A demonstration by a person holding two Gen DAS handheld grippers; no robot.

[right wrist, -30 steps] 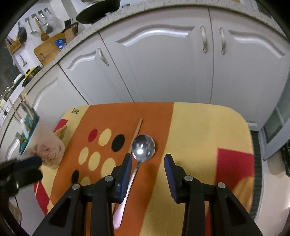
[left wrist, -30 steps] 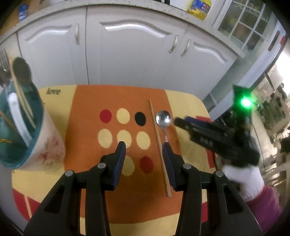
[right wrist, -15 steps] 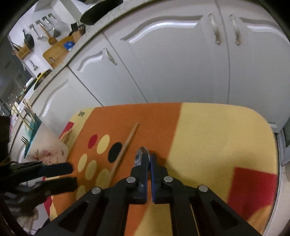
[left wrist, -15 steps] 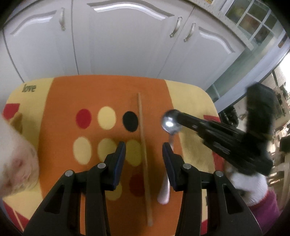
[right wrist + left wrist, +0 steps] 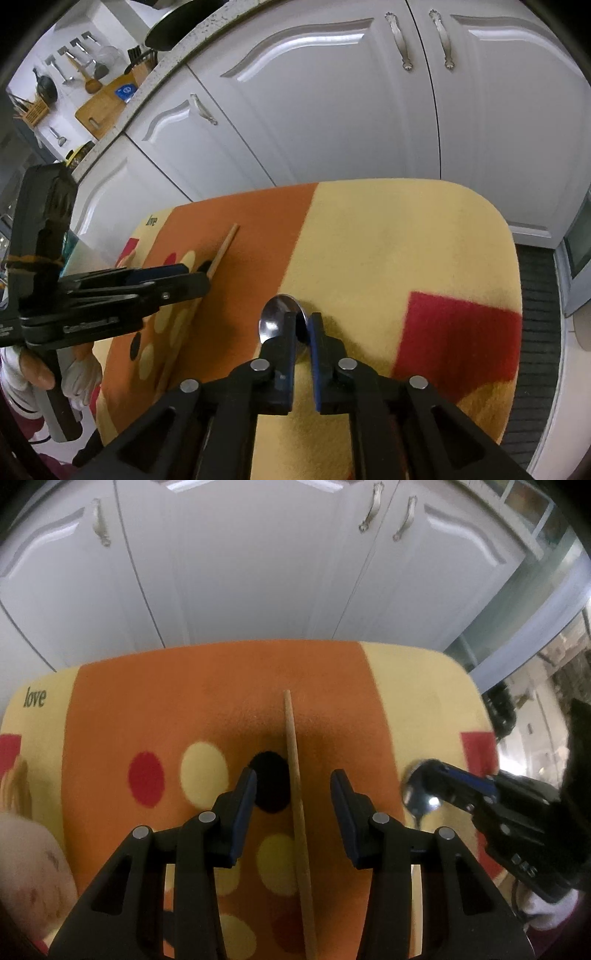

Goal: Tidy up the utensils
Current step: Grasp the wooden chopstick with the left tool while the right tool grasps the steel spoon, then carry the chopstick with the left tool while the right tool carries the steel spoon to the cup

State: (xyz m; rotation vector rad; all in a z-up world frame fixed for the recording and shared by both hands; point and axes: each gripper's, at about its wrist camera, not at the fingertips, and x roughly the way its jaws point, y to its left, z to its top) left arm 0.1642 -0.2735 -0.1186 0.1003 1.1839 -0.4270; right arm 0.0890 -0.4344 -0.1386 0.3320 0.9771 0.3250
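A wooden chopstick point(image 5: 291, 738) lies on the orange band of the patterned mat point(image 5: 406, 701). My left gripper point(image 5: 293, 779) hangs just above it with the stick between its jaws. The jaws are closing, and the pads stand clear of the stick on both sides. To the right, my right gripper point(image 5: 441, 781) pinches a metal spoon point(image 5: 419, 797) at the base of its bowl. In the right wrist view the spoon point(image 5: 271, 317) shows at the tips of that gripper point(image 5: 303, 317). Those jaws are opening a little, with the spoon still between the pads. The spoon's handle is hidden.
A floral holder cup point(image 5: 26, 856) stands at the mat's left edge, mostly out of frame. White cabinet doors point(image 5: 240, 572) rise just behind the mat. A white-gloved hand point(image 5: 79, 376) carries the left gripper point(image 5: 205, 280). A dark ribbed floor mat point(image 5: 535, 295) lies to the right.
My left gripper moved right and down until it straddled the chopstick, and the cup slid out to the left. My right gripper shut on the spoon and carried it right, onto the yellow part.
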